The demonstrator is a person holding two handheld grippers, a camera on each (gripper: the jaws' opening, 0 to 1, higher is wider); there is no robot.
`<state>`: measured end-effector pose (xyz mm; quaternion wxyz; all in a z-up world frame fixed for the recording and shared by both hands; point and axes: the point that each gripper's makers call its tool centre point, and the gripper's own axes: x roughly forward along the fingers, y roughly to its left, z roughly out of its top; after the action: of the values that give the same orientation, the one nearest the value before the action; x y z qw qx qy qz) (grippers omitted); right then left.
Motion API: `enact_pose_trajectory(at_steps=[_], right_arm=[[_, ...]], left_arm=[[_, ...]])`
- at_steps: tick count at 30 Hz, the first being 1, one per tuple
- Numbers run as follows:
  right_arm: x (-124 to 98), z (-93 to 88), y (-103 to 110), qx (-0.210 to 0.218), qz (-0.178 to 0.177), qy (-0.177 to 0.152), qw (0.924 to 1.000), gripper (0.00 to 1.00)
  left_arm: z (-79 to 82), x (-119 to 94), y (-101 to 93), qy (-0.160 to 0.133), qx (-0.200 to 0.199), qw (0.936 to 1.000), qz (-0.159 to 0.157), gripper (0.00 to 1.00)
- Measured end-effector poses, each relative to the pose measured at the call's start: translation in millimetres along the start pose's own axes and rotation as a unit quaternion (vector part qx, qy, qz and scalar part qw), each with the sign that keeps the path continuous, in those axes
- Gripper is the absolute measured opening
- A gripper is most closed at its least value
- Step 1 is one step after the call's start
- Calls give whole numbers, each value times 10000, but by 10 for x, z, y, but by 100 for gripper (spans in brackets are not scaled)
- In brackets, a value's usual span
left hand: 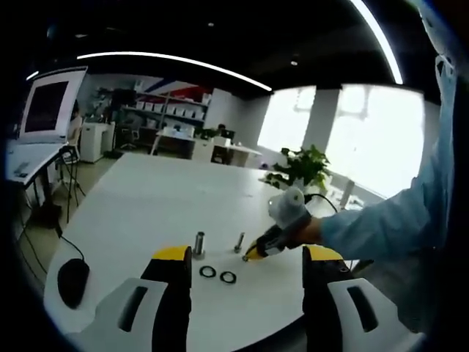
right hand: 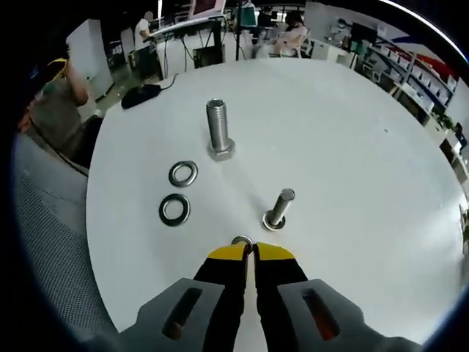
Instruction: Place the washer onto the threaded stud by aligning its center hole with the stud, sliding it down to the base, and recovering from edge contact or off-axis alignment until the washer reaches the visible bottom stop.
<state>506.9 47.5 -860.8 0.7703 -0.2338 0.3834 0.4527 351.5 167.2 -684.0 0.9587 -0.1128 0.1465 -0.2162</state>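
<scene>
Clamped edge-on in the right gripper (right hand: 249,253), a small silvery washer (right hand: 242,240) sits just beside the threaded stud (right hand: 279,208).

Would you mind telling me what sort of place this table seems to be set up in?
Probably an open office or lab workspace. Beyond the white table stand storage shelves with boxes, a large monitor on a stand and a potted plant by bright windows, and people work at desks in the background.
</scene>
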Motion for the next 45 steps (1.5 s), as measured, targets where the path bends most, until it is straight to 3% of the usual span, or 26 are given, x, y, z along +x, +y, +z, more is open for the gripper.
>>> enact_pose_trajectory(at_steps=[12,18,45], right_arm=[[-347,324,-155,177,-230,-549,9981,5],[-392,424,-213,242,-332,-734,9965,5],[-268,459,-266,379,-368,-740,9959,6]], left_arm=[[6,1,-17,-13,15,10000,-50,59],[7,-1,-20,-12,25,10000,-63,59],[1,-4,-21,18,18,10000,-80,59]])
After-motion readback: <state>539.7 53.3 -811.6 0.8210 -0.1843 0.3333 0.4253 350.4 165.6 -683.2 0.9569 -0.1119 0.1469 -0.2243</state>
